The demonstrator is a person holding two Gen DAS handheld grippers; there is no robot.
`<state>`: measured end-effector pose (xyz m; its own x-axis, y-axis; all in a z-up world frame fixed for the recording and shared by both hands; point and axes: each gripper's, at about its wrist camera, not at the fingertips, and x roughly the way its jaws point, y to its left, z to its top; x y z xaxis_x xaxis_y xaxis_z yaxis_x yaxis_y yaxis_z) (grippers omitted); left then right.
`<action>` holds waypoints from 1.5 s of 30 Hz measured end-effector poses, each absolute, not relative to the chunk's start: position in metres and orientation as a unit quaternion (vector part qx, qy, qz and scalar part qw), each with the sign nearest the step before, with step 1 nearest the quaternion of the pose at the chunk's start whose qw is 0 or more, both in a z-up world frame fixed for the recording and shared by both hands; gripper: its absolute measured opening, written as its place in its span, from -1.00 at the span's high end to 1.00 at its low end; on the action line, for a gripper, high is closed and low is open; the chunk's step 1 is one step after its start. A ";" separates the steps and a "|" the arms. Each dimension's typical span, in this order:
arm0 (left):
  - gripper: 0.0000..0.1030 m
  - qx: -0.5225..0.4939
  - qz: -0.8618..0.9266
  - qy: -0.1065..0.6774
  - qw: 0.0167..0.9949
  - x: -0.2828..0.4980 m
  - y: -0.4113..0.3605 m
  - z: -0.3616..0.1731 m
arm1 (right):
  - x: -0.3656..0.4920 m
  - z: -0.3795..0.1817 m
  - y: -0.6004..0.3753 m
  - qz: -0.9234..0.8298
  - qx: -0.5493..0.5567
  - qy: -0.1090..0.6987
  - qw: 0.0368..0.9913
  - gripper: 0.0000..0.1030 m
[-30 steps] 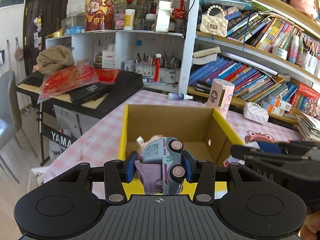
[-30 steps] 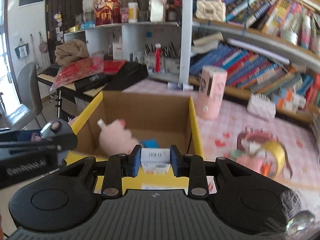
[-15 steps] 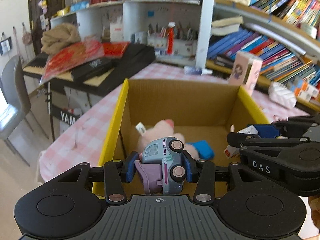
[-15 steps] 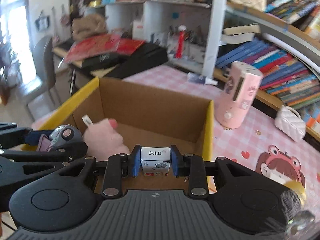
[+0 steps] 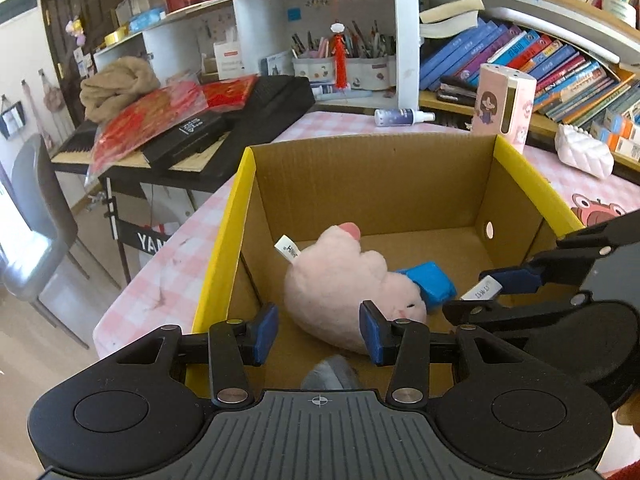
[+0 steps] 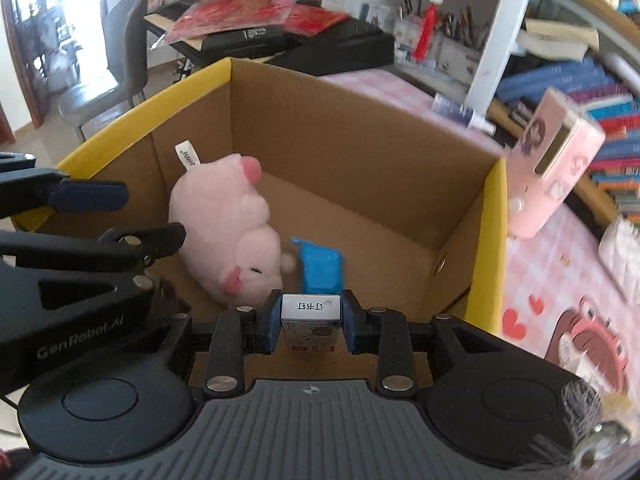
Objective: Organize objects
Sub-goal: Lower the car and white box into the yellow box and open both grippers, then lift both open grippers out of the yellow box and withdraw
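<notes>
- Cardboard box with a yellow outside stands open on the pink checked tabletop. Both pairs of fingers are tilted down over its near end.
- Left fingers stand wide apart, and nothing is gripped between the blue pads.
- Blurred grey shape shows just below the gap between the left fingers, close to the tool's body. It is too smeared to name.
- Pink plush pig lies on its side on the box floor just beyond the left fingers, with its white tag towards the left wall.
- Blue block lies on the floor against the pig's face, on the side towards the right fingers.
- Right fingers are narrow and clamped on a small white carton, whose printed end faces the camera.
- That carton is held above the box floor inside the walls, and the blue block lies just beyond the fingertips.
- In the left wrist view the right fingers reach in from the right, with the carton's label showing between them.
- Pink canister stands on the tabletop beyond the far right corner of the box, well apart from both pairs of fingers.
</notes>
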<state>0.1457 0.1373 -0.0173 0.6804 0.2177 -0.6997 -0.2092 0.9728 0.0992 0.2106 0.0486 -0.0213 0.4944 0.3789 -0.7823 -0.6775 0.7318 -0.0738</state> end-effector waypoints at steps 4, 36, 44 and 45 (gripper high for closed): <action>0.16 0.000 0.112 0.379 0.919 0.145 0.138 -0.015 | 0.211 -0.022 0.050 0.310 -0.193 0.396 0.843 0.45; -0.70 -0.053 0.123 0.256 0.958 0.027 0.156 0.027 | 0.085 0.028 0.023 0.205 -0.118 0.257 0.937 -0.37; -0.70 -0.063 0.123 0.286 0.948 -0.019 0.162 0.013 | 0.037 0.014 0.026 0.187 -0.126 0.290 0.930 -0.39; -0.70 -0.063 0.122 0.288 0.948 -0.024 0.163 0.012 | 0.031 0.012 0.027 0.186 -0.127 0.293 0.929 -0.39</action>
